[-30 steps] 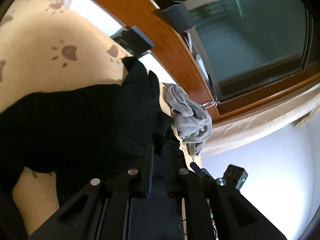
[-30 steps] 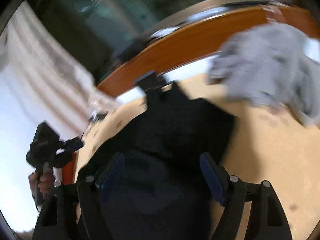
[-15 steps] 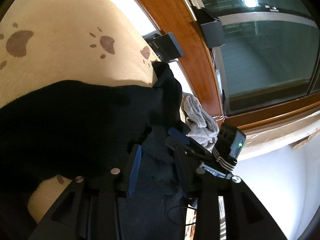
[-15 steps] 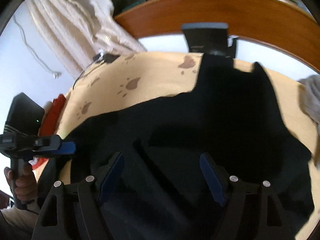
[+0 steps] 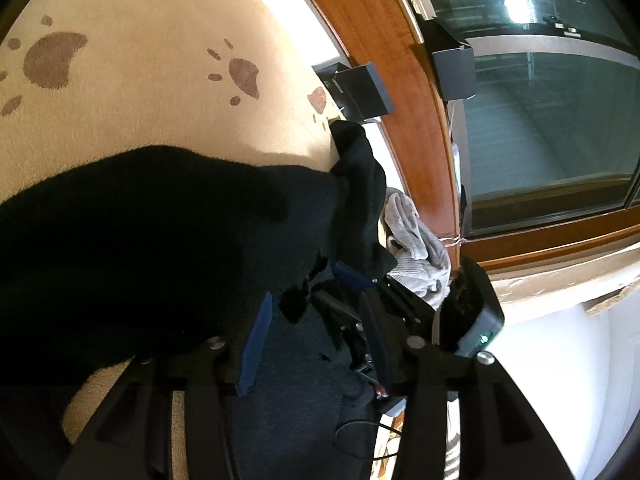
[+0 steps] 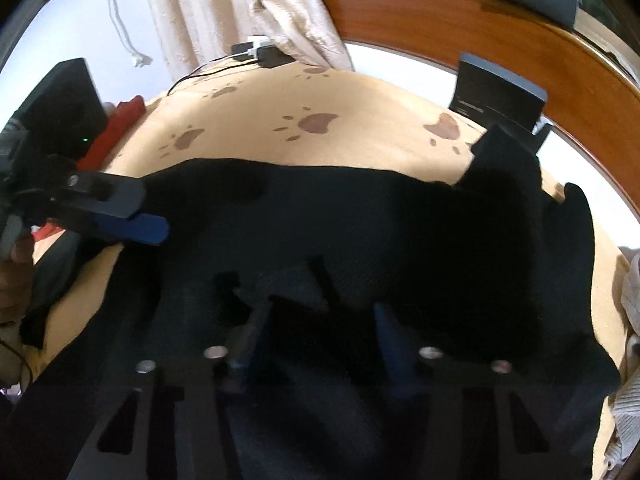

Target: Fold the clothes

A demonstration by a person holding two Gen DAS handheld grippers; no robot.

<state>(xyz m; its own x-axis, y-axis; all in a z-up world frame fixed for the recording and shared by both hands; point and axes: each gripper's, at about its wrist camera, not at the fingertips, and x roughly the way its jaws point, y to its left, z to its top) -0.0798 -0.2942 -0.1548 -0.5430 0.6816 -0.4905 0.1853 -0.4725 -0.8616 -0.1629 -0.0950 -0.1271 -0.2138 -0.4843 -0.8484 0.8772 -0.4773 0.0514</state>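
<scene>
**Black garment spread on the paw-print blanket, a fresh grip being taken at its near edge**

A cream blanket with brown paw prints (image 6: 360, 148) covers the surface below a wooden window frame (image 5: 384, 52). Across it lies the black garment (image 6: 360, 232), spread wide, one end reaching toward a dark box (image 6: 496, 100) by the frame and the near part running under both tools. A crumpled grey garment (image 5: 416, 240) sits just beside the black one, against the frame, apparently waiting its turn.

The right gripper (image 6: 320, 336) points steeply down over the near part of the black cloth; its jaws are closing, with dark fabric bunched between the blue pads, though I cannot tell whether they already press on it. The left gripper (image 5: 316, 328) is low at the cloth's other side; its jaws are opening and stand apart, with fabric below and between them but not clamped.

The step in hand looks like re-gripping between folds. Next, I judge, each tool must pinch a single layer at the near edge, then both must lift evenly and carry that edge across, keeping clear of the grey garment.
</scene>
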